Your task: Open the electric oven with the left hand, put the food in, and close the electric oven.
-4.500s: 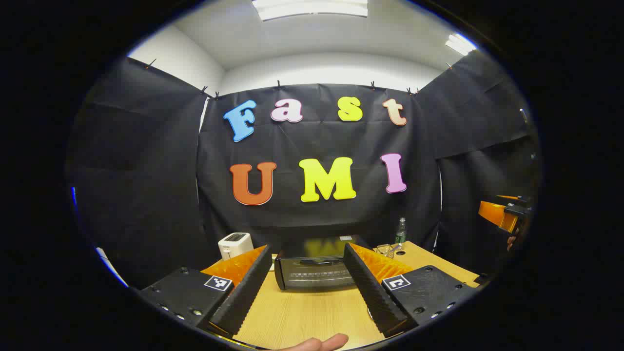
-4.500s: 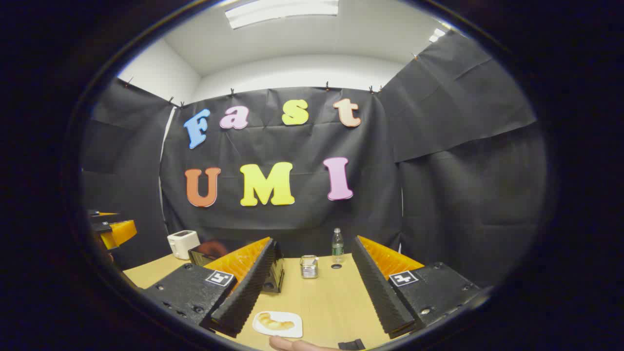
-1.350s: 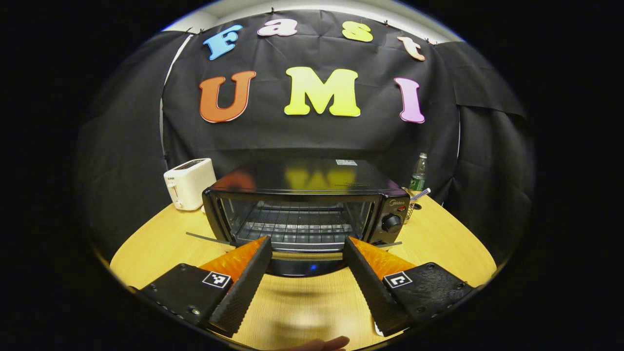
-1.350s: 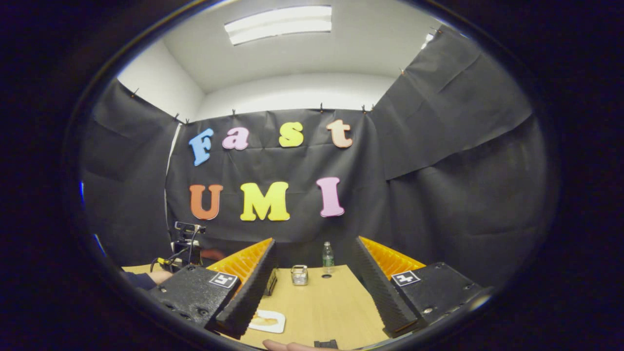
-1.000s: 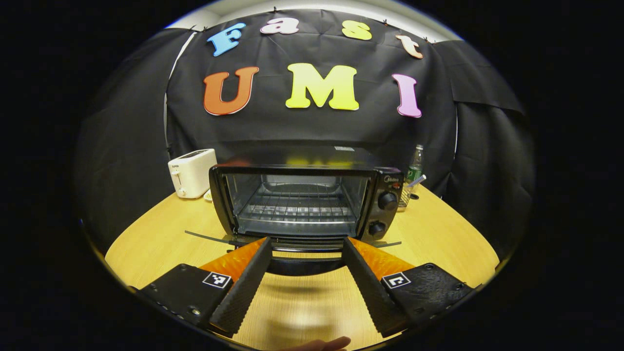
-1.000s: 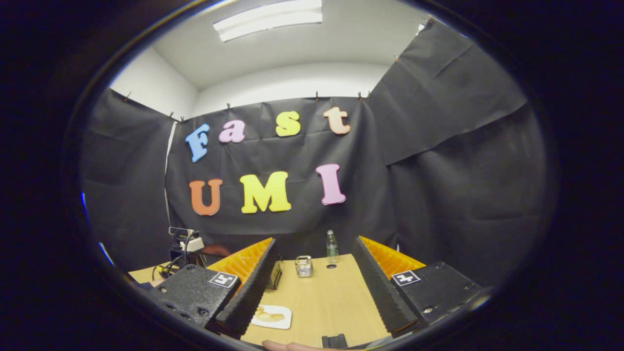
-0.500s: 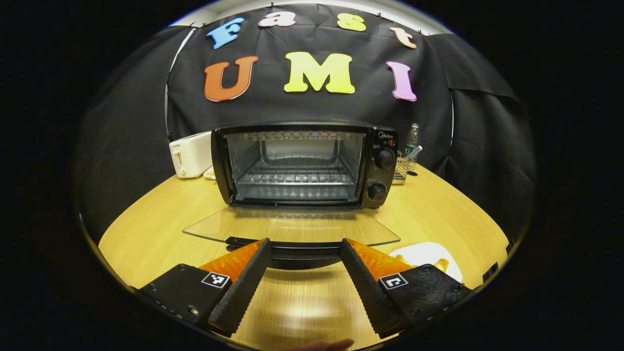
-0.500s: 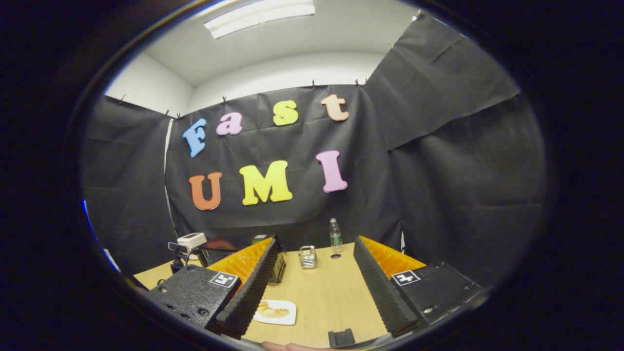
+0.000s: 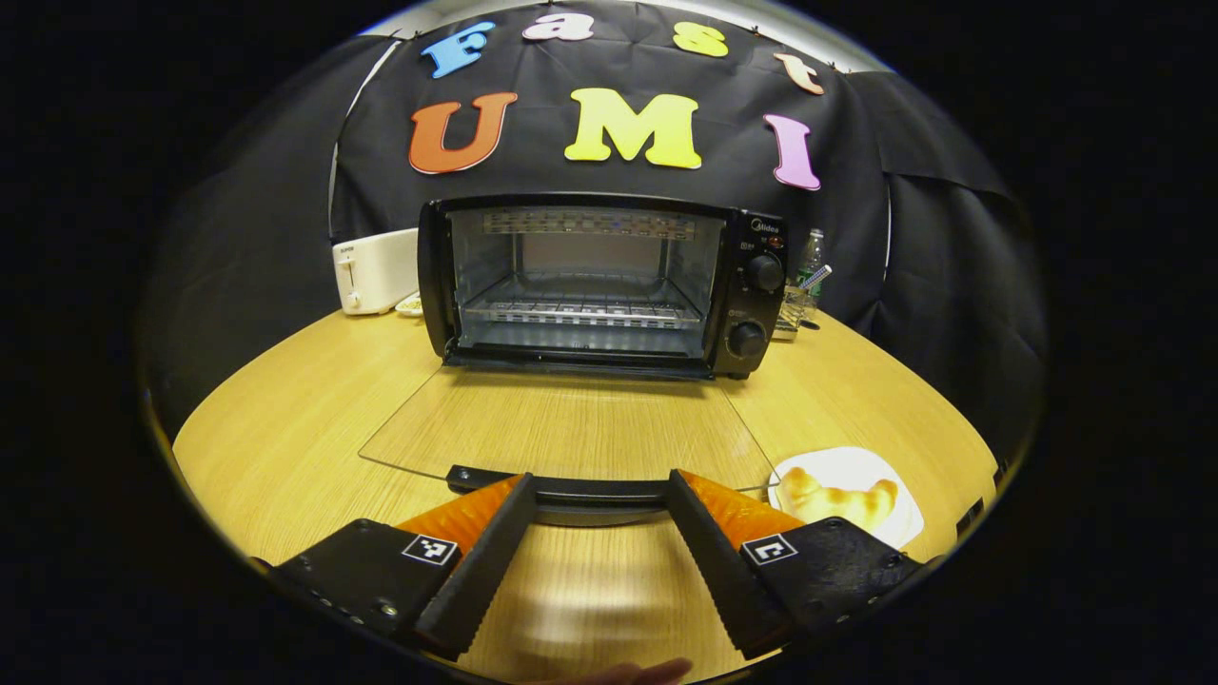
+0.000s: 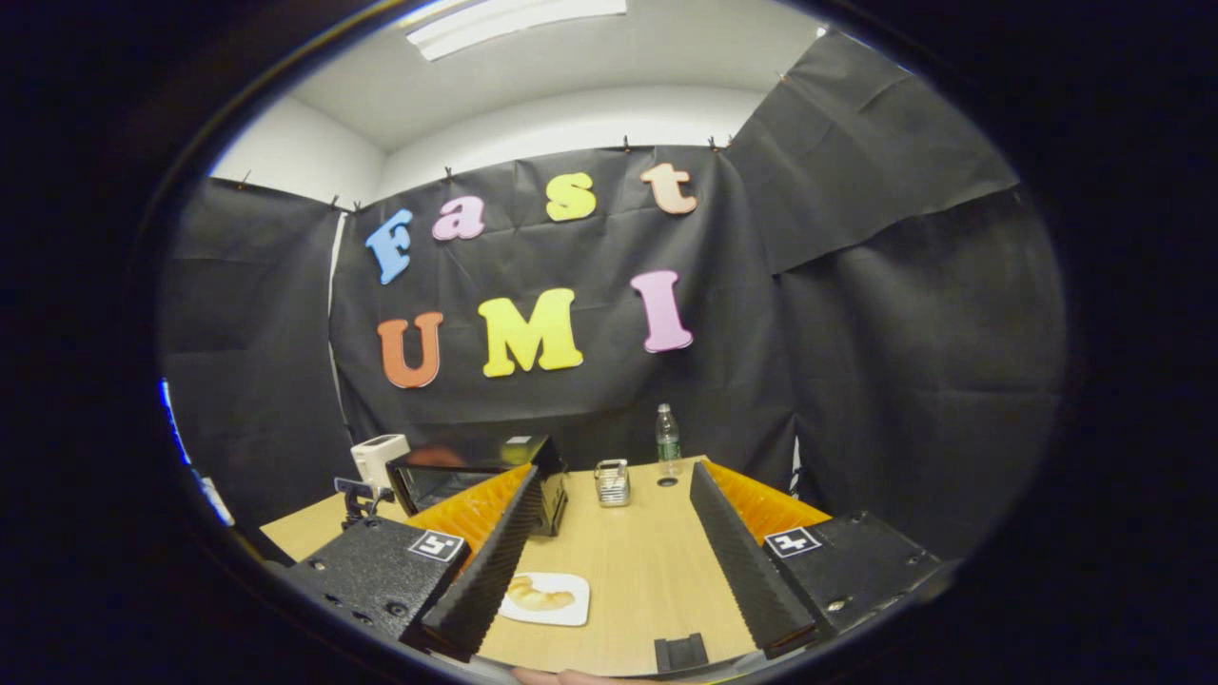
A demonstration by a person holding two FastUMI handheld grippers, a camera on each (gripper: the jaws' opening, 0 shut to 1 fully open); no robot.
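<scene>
Left hand-held gripper: fingers spread wide, one on each side of the black door handle; whether they touch it cannot be told, and they do not press it from both sides.

Right hand-held gripper: fingers spread, holding nothing, raised above the worktop.

Oven door: glass, folded fully down and lying flat just above the worktop, handle at its near edge.

Plate: white, on the worktop just right of the door's near corner. It carries the food, a golden croissant. In the right gripper view the same plate and croissant lie beside the left finger.

Electric oven: black, cavity open, wire rack inside, two knobs on its right panel.

Toaster: white, left of the oven.

Wire holder and bottle: right of the oven, against the booth wall.
</scene>
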